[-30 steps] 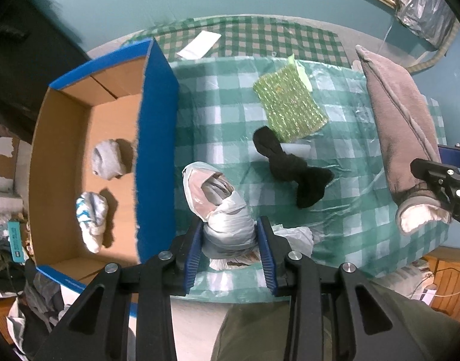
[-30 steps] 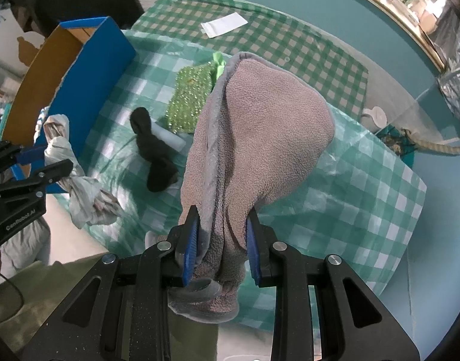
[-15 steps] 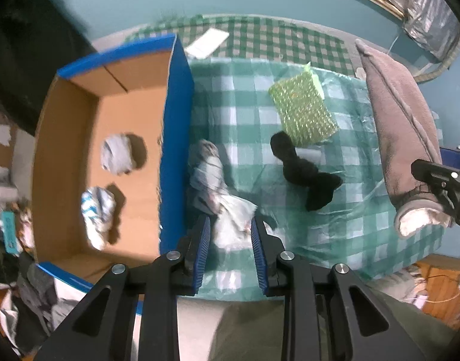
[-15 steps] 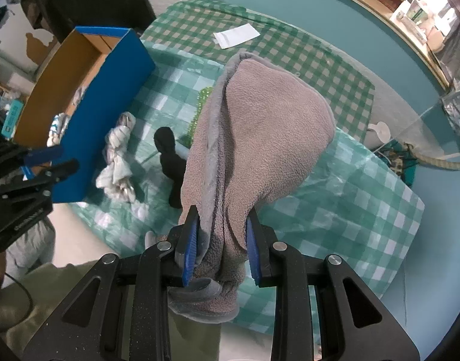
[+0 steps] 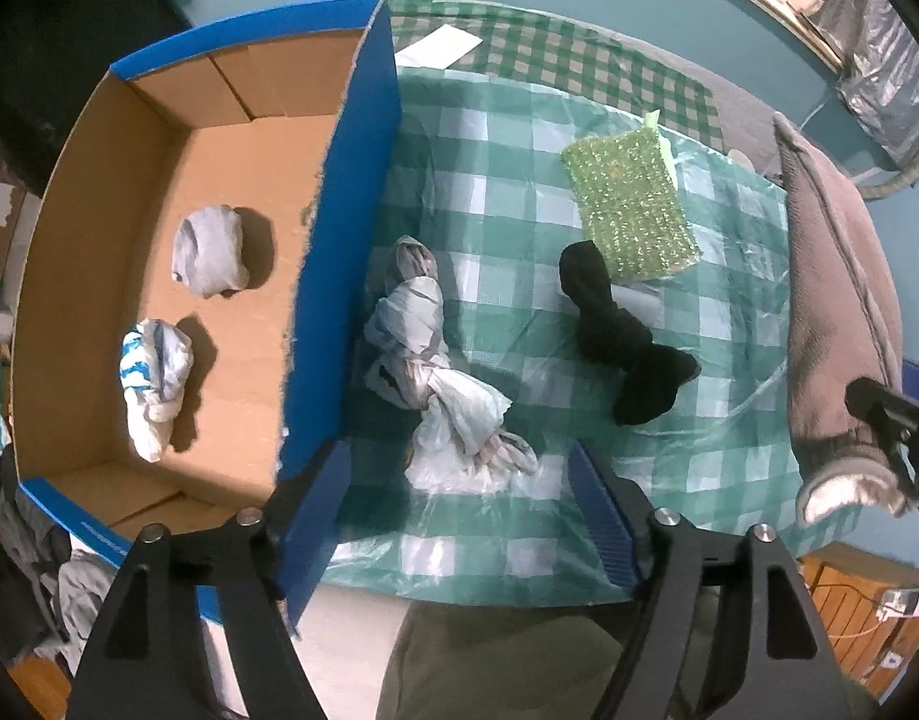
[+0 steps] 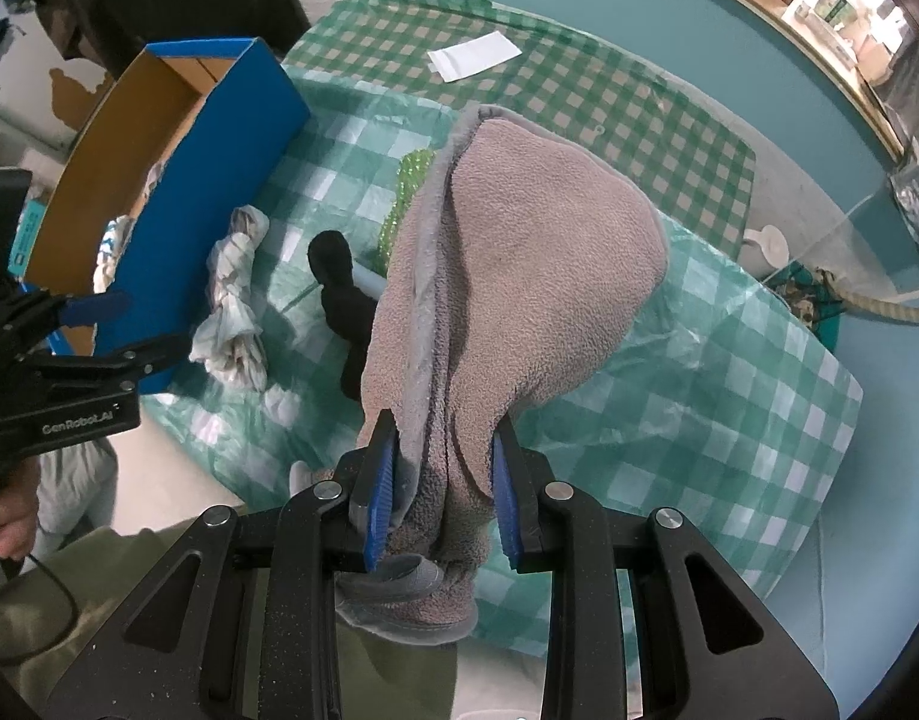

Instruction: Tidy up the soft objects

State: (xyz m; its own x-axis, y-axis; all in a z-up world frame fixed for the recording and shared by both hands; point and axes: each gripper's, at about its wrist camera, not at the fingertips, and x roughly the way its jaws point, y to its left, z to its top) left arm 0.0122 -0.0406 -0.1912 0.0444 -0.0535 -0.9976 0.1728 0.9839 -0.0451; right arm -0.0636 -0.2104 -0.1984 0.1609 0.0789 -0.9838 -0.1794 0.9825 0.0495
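Left gripper (image 5: 459, 498) hangs with jaws wide apart, just beside the box (image 5: 339, 276); right gripper (image 6: 441, 480) clamps a towel (image 6: 507, 276).

Left gripper (image 5: 459, 486): black angular frame, blue ribbed pads (image 5: 600, 510), silver screws, white "GenRobot.AI" lettering. Right gripper (image 6: 441, 474): same build. Bare-skinned hand (image 6: 0, 519) below lettering; olive trousers (image 6: 129, 588).

checked tablecloth (image 5: 507, 120) under knotted white cloth (image 5: 435, 372), black sock (image 5: 621, 336), green sponge (image 5: 630, 201), blue box (image 5: 345, 252)

Both wrist cameras look steeply down from near the table's front edge, sharing the checkered tablecloth (image 5: 495, 276).
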